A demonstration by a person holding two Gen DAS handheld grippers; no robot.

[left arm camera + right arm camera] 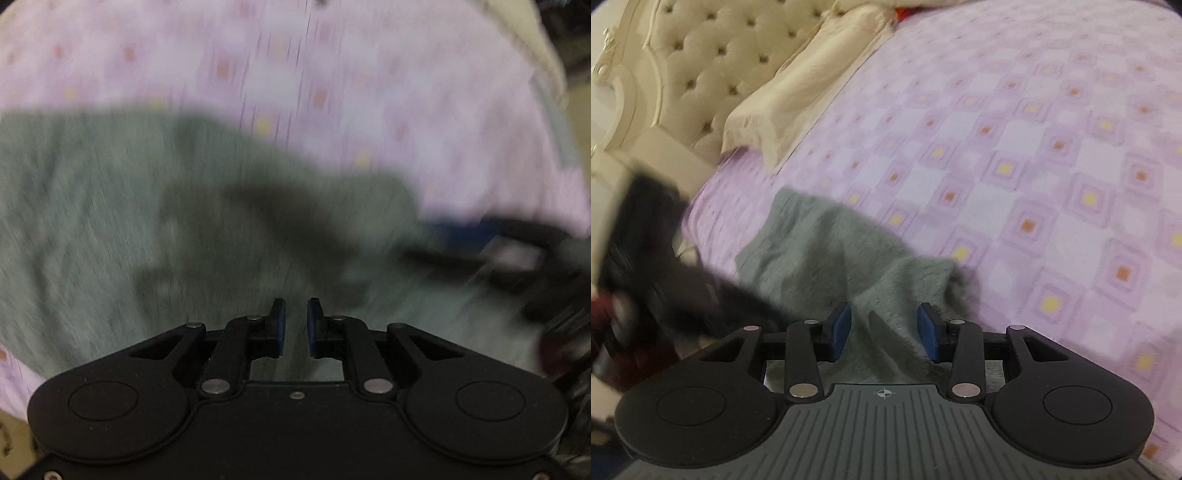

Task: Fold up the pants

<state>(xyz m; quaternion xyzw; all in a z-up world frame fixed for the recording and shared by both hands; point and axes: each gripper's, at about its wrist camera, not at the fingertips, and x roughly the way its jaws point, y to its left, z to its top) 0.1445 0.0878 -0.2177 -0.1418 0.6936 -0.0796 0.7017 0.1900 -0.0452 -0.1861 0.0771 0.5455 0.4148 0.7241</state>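
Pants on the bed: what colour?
Grey-green pants, plain, no pattern; clearest in the right wrist view.

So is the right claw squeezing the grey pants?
No, the right claw has its blue pads spread wide apart above the grey pants, and neither pad presses on the cloth.

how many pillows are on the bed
1: a cream pillow lying at the head of the bed, against the tufted headboard. More may sit beyond the frame.
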